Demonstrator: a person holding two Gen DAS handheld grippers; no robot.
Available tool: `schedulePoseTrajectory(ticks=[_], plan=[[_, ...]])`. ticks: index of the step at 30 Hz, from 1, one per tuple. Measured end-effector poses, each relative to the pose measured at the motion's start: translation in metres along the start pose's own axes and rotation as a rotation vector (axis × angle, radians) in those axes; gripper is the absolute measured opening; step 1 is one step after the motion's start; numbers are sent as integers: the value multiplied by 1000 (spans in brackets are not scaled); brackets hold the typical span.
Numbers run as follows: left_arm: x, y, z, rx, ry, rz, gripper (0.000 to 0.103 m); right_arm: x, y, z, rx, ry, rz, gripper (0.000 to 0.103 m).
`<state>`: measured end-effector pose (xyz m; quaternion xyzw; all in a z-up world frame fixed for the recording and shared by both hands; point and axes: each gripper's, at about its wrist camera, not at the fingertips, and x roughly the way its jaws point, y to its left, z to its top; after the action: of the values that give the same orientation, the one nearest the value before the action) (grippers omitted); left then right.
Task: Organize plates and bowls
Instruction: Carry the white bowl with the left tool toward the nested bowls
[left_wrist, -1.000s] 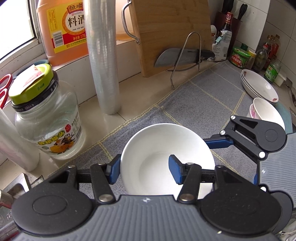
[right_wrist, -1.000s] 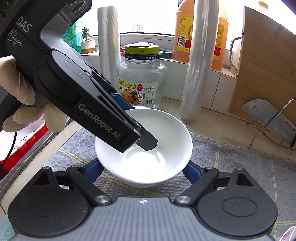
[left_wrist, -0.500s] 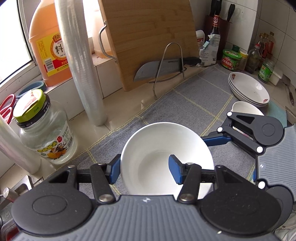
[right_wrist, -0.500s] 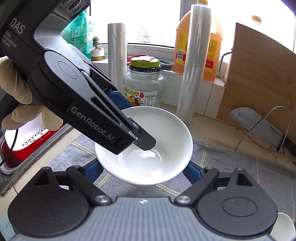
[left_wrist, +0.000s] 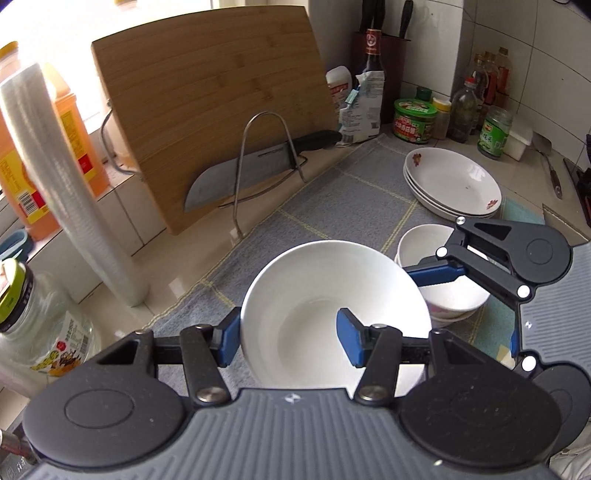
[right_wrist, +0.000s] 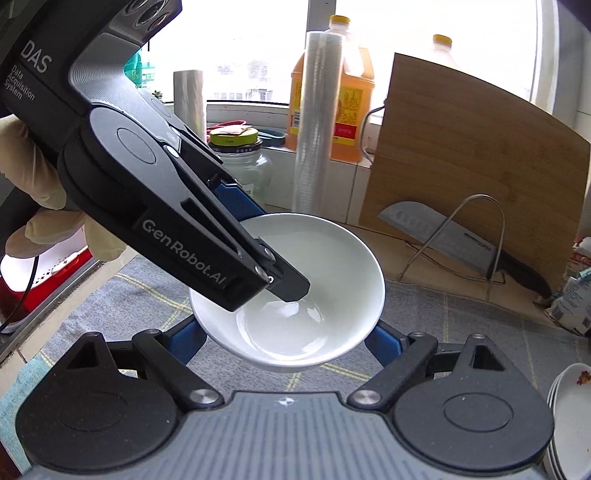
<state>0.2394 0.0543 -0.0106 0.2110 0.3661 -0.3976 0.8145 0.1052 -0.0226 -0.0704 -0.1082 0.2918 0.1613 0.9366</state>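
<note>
A plain white bowl (left_wrist: 314, 295) hangs above the grey checked cloth (left_wrist: 351, 199), held by both grippers. My left gripper (left_wrist: 288, 341) is shut on its near wall, with one blue pad outside and one inside. In the right wrist view the left gripper's dark finger (right_wrist: 291, 286) reaches into the white bowl (right_wrist: 332, 266). My right gripper (right_wrist: 286, 339) clasps the bowl from both sides, its blue pads against the outer wall. A stack of small bowls (left_wrist: 421, 243) stands just right of the held bowl. A stack of flowered plates (left_wrist: 454, 181) lies behind it.
A bamboo cutting board (left_wrist: 221, 103) leans at the back with a cleaver (left_wrist: 236, 177) in a wire rack. A cling film roll (left_wrist: 74, 192), a glass jar (left_wrist: 33, 332) and an orange oil bottle (left_wrist: 48, 155) stand left. Condiment jars (left_wrist: 413, 120) line the far corner.
Both grippers have carried the white bowl to the right along the counter and a little upward. The jar has slid to the left edge; the plates and small bowls are now closer.
</note>
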Motion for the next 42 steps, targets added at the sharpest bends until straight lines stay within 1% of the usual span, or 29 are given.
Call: schedulePoseTrajectory(ticks=[11, 19, 26, 30, 42], plan=[[33, -49, 42, 119, -21, -109, 53, -37, -50, -24, 79, 14, -144, 94], [55, -80, 59, 187, -7, -170, 54, -49, -75, -41, 138, 39, -219, 94], [68, -93, 60, 206, 16, -192, 54, -52, -86, -56, 193, 71, -227, 94], [72, -95, 59, 199, 31, -194, 54, -50, -89, -61, 218, 80, -209, 94], [80, -95, 55, 186, 45, -192, 53, -44, -88, -64, 210, 94, -203, 94]])
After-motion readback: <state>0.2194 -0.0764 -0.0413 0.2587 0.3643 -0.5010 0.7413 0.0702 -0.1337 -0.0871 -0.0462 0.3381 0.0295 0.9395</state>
